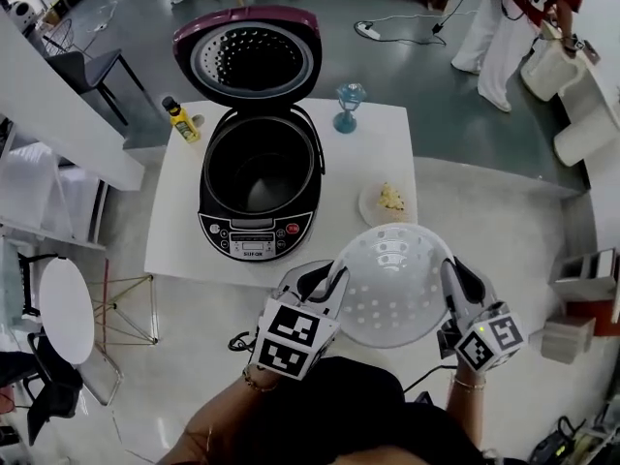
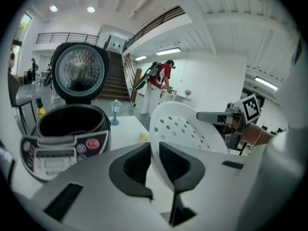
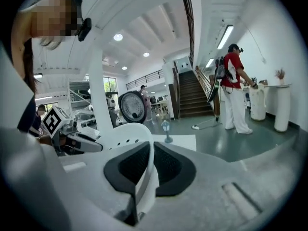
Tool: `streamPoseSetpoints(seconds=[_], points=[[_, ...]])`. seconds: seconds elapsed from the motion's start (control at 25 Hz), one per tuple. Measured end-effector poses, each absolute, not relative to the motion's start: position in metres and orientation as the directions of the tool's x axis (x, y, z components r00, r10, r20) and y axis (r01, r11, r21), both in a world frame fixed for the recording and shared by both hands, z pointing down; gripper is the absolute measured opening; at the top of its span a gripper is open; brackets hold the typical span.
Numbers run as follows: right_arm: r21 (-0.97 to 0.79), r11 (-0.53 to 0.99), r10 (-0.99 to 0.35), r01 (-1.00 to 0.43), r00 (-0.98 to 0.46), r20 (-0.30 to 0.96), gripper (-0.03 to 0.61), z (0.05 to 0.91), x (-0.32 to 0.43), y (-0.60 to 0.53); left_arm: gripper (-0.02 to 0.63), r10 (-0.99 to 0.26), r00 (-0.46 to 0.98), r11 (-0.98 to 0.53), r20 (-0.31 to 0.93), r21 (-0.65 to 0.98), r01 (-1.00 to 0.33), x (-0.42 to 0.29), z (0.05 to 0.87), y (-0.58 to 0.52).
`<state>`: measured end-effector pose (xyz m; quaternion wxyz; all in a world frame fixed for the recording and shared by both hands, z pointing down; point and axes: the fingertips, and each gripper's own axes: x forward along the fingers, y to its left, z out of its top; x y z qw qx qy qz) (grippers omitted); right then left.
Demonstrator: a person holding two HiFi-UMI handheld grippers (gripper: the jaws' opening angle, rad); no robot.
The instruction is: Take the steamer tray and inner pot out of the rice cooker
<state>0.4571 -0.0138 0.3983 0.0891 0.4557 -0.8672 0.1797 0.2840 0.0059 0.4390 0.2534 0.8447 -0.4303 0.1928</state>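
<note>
Done: steamer tray (image 1: 395, 284) out, beyond table (image 1: 383, 139) front edge | left gripper (image 1: 327, 277), right gripper (image 1: 453, 277) fingers clamp its rim | left: inner pot (image 1: 260, 168), seemingly inside rice cooker (image 1: 254, 229)

Bright rm, ceiling lamps (image 3: 118, 36) overhead, fisheye warp @ edges, soft shadows

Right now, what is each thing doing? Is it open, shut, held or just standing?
Rice cooker: lid open, tipped back.
Inner pot: still inside it.
Steamer tray: lifted out, held by both grippers.
Left gripper: shut on tray rim.
Right gripper: shut on tray rim.
Yellow bottle: upright.
Blue goblet: upright.
Plate: holds food.
</note>
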Motion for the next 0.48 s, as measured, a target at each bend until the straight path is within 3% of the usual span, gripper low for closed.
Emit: streamPoseSetpoints(seconds=[0.24,0.48], points=[[-0.320,0.470,-0.670,-0.822,-0.569,0.477,0.029,0.518,0.469,-0.018,0.049,-0.527,0.522,-0.394,0.670,0.351,-0.849,0.293,0.550,0.009],[-0.381,0.443,-0.611,-0.812,-0.584,0.535,0.029,0.594,0.468,-0.041,0.046,-0.482,0.483,-0.289,0.731,0.388,-0.875,0.291,0.618,-0.004]])
